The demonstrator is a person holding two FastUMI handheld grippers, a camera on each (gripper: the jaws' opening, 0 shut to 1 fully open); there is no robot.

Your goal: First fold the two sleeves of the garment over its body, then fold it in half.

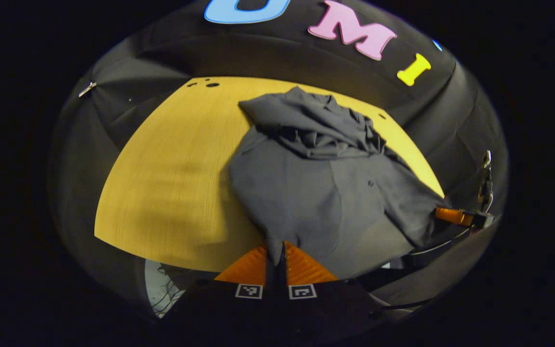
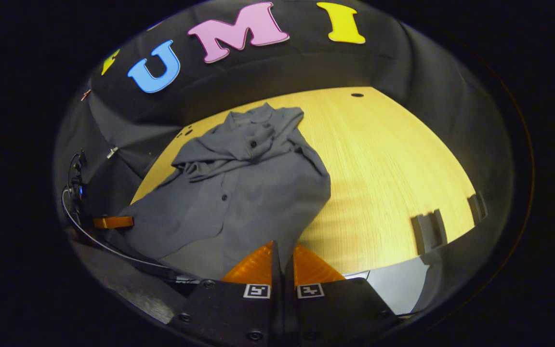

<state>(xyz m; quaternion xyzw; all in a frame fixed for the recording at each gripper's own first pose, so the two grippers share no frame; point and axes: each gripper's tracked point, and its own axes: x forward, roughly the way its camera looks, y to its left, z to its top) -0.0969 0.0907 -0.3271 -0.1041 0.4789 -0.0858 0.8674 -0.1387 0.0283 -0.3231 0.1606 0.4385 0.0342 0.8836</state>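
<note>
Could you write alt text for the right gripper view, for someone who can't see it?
A grey button-up shirt lies rumpled on a yellow wooden table, its near hem pinched in the closed right claw at the bottom of the picture. The other claw grips the shirt's edge at the far left.

The garment [image 1: 306, 193] hem disappears between the left gripper's fingers [image 1: 251, 267], so you can't see the pinched bit. Same deal in the right gripper view (cloth vanishes between the 2 fingers [image 2: 258, 265]). Both sleeves are lost in the bunched folds up top.
</note>
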